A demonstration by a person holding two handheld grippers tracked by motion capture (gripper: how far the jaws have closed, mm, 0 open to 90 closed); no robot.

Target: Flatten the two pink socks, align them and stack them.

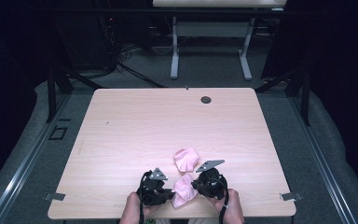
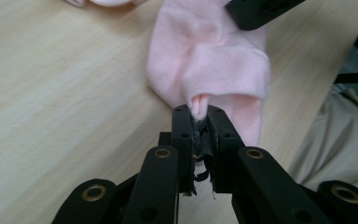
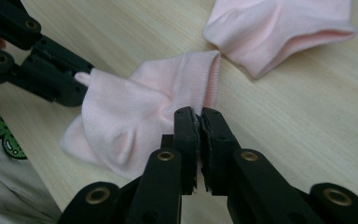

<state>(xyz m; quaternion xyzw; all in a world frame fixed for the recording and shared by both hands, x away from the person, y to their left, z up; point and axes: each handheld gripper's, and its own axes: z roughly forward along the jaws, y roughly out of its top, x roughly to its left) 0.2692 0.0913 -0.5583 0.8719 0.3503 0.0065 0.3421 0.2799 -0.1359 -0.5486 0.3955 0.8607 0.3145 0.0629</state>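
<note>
A pink sock (image 1: 182, 189) lies crumpled near the table's front edge, stretched between my two grippers. My left gripper (image 2: 199, 112) is shut on a small fold at one end of the sock (image 2: 209, 56). At the other end my right gripper (image 3: 199, 116) is shut on the ribbed cuff of the sock (image 3: 135, 107). In the high view the left gripper (image 1: 170, 191) and the right gripper (image 1: 195, 185) face each other across it. A second pink sock (image 1: 186, 159) (image 3: 279, 28) lies loose just beyond, apart from both grippers.
The light wooden table (image 1: 168, 121) has a round cable hole (image 1: 206, 99) near its far edge. The front edge runs just behind my hands, and the person's clothing (image 2: 335, 140) shows beyond it. Another table (image 1: 209, 28) stands at the back of the room.
</note>
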